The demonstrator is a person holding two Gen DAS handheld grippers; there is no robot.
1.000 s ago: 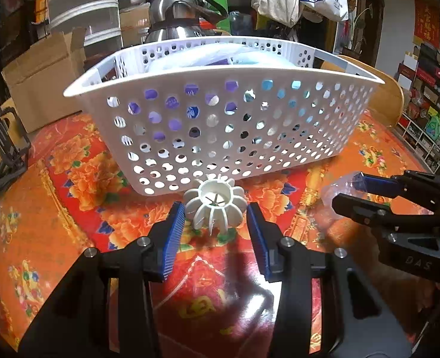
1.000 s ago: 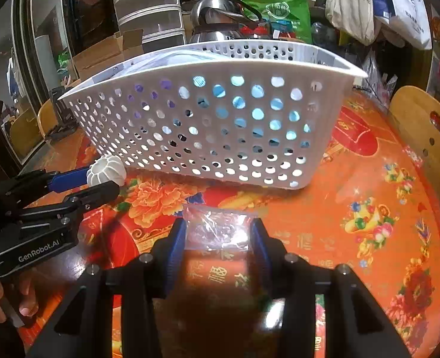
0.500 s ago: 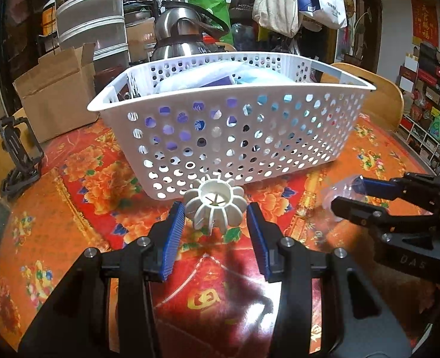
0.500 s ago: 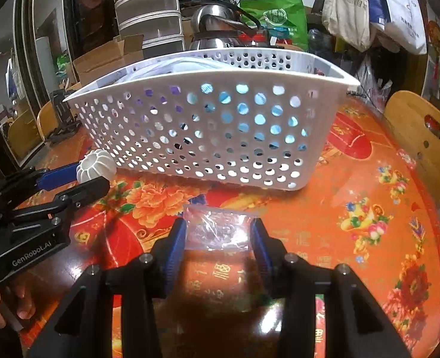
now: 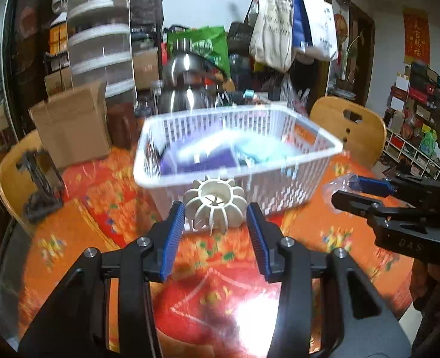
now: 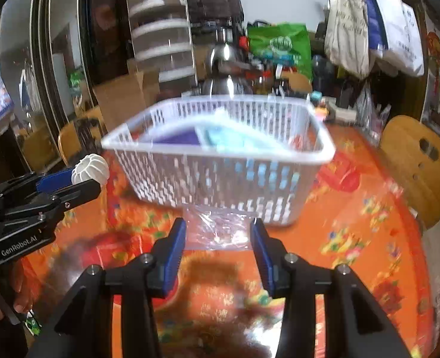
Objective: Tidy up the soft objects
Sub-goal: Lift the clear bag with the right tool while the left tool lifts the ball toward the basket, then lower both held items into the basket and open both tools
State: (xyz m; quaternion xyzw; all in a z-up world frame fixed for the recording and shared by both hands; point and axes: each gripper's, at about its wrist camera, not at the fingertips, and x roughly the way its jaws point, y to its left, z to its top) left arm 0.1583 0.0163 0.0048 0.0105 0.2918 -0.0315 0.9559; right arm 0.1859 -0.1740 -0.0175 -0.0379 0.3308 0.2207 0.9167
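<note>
My left gripper (image 5: 215,222) is shut on a white ribbed ball (image 5: 214,207) and holds it in the air in front of the white perforated basket (image 5: 324,146). The ball also shows in the right wrist view (image 6: 90,169), held by the left gripper (image 6: 84,177). My right gripper (image 6: 218,235) is shut on a clear plastic bag (image 6: 220,229), lifted in front of the basket (image 6: 318,152). In the left wrist view the right gripper (image 5: 343,191) holds the bag (image 5: 336,183) at the right. The basket holds purple and light blue soft packs (image 6: 231,140).
The table has a red and orange flowered cloth (image 5: 100,197). A cardboard box (image 5: 70,125), a steel kettle (image 5: 187,89) and stacked containers (image 5: 100,44) stand behind the basket. Wooden chairs (image 6: 419,164) sit at the right and at the left (image 5: 14,173). A black stand (image 5: 38,185) is at the left.
Both grippers have risen with their loads; the views now look down into the basket from higher up. The frames are blurred by this motion.
</note>
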